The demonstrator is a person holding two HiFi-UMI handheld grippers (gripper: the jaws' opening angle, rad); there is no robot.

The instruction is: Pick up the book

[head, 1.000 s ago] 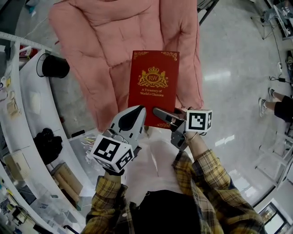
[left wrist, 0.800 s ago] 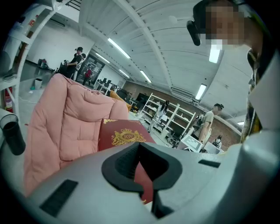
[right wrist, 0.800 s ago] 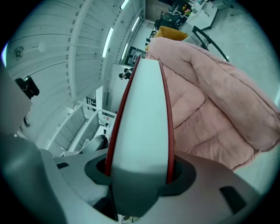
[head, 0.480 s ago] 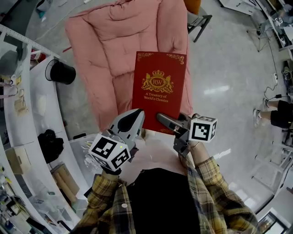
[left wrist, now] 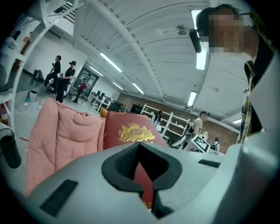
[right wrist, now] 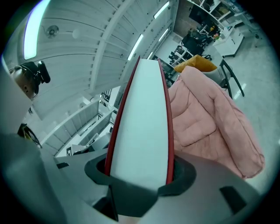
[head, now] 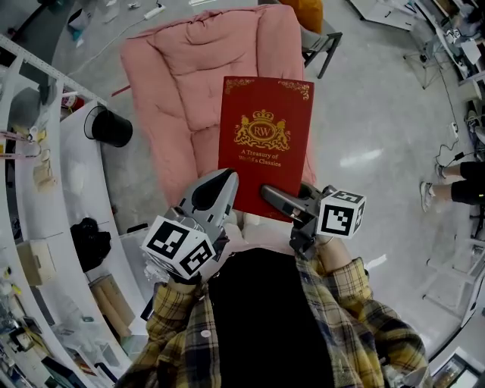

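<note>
Book (head: 265, 144): red hardcover, gold crest and gilt corner ornaments. Held up in the air, front cover toward the head camera, well off the bench's curved outer edge and not touching it.

Right gripper (head: 282, 201): clamped on the book's lower edge, near its right corner. Its own view shows the white page block and both red boards wedged upright between the black pads (right wrist: 175, 181).

Left gripper (head: 221, 186): at the book's lower left corner, tip overlapping the cover in the head view. Jaws drawn nearly together, only a thin slit. The red cover shows through slit and notch face-on, beyond the pads, so nothing is pinched.

Pink quilt (head: 189, 83): thick, padded, spread directly behind and below the book, wider than it on the left. A yellow cushion (head: 309, 11) and dark chair legs (head: 326, 45) show past its far end.

Bench (head: 72, 174): white, curving. Black cup (head: 111, 127) stands near its outer edge, level with the book. A dark bundle (head: 91, 242) lies further along the same edge, toward the person.

Plaid sleeves (head: 345, 284) behind both grippers. Pale glossy floor to the right, with another person's legs (head: 462, 178) at the frame's right margin.
</note>
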